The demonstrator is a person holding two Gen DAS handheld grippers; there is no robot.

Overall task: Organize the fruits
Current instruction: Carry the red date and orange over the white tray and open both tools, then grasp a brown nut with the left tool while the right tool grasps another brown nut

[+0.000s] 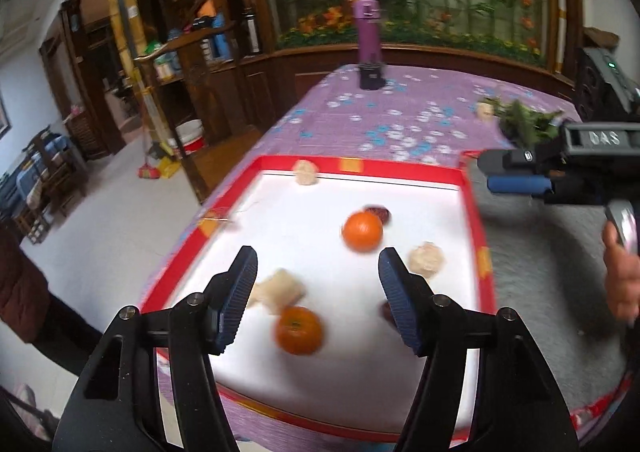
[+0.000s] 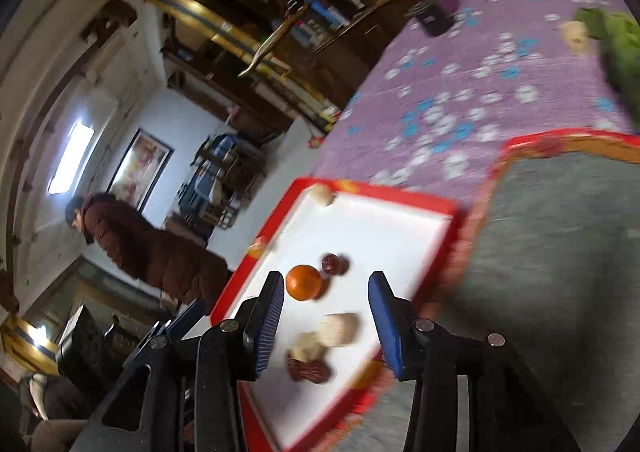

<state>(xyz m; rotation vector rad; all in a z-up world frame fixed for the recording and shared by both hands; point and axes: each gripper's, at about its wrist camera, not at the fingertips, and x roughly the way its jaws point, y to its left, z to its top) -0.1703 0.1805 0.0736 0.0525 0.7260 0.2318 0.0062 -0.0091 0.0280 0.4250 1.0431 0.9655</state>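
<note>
A red-rimmed white tray (image 1: 360, 165) lies on the purple tablecloth. In it are an orange (image 1: 362, 231), a second orange with a green stem end (image 1: 299, 330), pale lumpy fruits (image 1: 426, 259) (image 1: 280, 289) (image 1: 306, 171) and dark red fruits (image 1: 379, 213). My left gripper (image 1: 318, 272) is open and empty above the tray's near half. The right gripper (image 1: 520, 175) shows at the right edge of the left view. In the right wrist view the right gripper (image 2: 326, 294) is open and empty over the tray (image 2: 384, 191), with an orange (image 2: 303, 282), pale fruits (image 2: 338, 328) and a dark red fruit (image 2: 308, 370) between its fingers.
A grey mat (image 1: 552, 252) with a red border lies right of the tray. A purple bottle (image 1: 369, 39) stands on a dark base at the table's far end. Green leafy stuff (image 1: 524, 121) lies at the far right. A person in a brown coat (image 2: 152, 248) stands left of the table.
</note>
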